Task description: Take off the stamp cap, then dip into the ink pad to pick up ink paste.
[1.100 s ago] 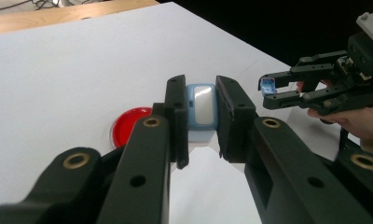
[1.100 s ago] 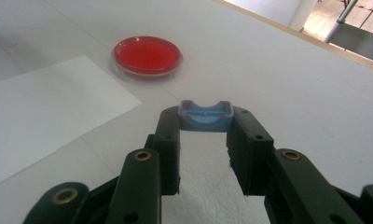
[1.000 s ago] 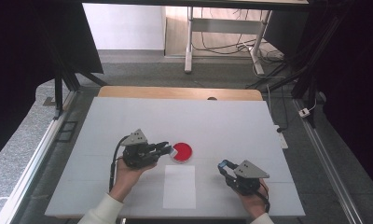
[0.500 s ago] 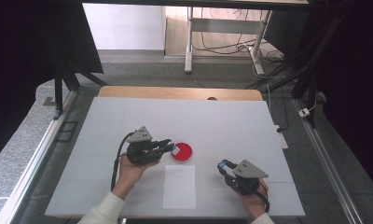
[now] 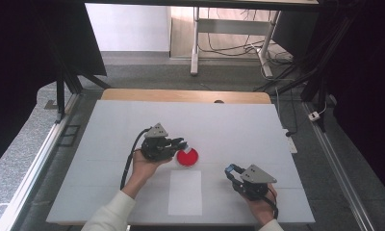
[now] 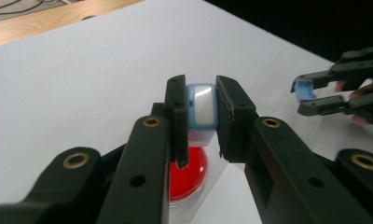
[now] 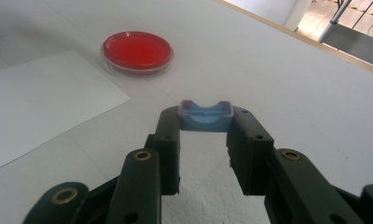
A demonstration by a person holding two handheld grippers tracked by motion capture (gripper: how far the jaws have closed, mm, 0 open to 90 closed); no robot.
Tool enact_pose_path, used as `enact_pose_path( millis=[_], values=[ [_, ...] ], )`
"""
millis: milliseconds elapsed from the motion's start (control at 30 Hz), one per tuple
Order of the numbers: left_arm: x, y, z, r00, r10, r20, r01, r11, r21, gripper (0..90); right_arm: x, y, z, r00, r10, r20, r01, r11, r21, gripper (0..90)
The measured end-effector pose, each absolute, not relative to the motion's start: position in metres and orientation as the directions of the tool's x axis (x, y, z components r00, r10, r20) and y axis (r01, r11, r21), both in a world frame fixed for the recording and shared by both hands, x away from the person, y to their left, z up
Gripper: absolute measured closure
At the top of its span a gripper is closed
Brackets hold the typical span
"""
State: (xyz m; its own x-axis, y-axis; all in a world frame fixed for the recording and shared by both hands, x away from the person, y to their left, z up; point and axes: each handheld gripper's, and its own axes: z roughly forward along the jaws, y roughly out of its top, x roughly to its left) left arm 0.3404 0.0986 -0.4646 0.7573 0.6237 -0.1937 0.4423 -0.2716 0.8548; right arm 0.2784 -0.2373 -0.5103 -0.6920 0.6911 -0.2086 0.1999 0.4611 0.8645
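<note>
**Left gripper carried its blue piece over the red dish**

High view: the left gripper (image 5: 180, 143) sat at the red dish (image 5: 186, 157), its tips over the dish's far-left rim; the right gripper (image 5: 230, 172) lay well to the dish's right and nearer the person. A second before, the left gripper stood short of the dish; the right one had not shifted.

Left gripper view: its jaws were clamped on a blue-and-white piece (image 6: 201, 110), held upright, directly above the dish (image 6: 189, 172).

Right gripper view: its jaws pinched a small blue cap (image 7: 206, 115), with the dish (image 7: 137, 51) ahead and leftward, beside the white paper sheet (image 7: 40, 100).
</note>
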Motion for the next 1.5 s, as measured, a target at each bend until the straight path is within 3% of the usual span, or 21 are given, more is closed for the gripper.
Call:
enact_pose_path(
  millis=[833, 1500],
  values=[
    [0.354, 0.091, -0.492, 0.753, 0.637, -0.167, 0.475, -0.351, 0.807, 75.4, 0.281, -0.232, -0.514, -0.703, 0.677, -0.216, 0.2, 0.48, 0.854, 65.3],
    [0.352, 0.08, -0.49, 0.751, 0.658, -0.056, 0.458, -0.458, 0.762, 75.4, 0.281, -0.231, -0.514, -0.699, 0.68, -0.222, 0.2, 0.484, 0.852, 65.3]
  ],
)
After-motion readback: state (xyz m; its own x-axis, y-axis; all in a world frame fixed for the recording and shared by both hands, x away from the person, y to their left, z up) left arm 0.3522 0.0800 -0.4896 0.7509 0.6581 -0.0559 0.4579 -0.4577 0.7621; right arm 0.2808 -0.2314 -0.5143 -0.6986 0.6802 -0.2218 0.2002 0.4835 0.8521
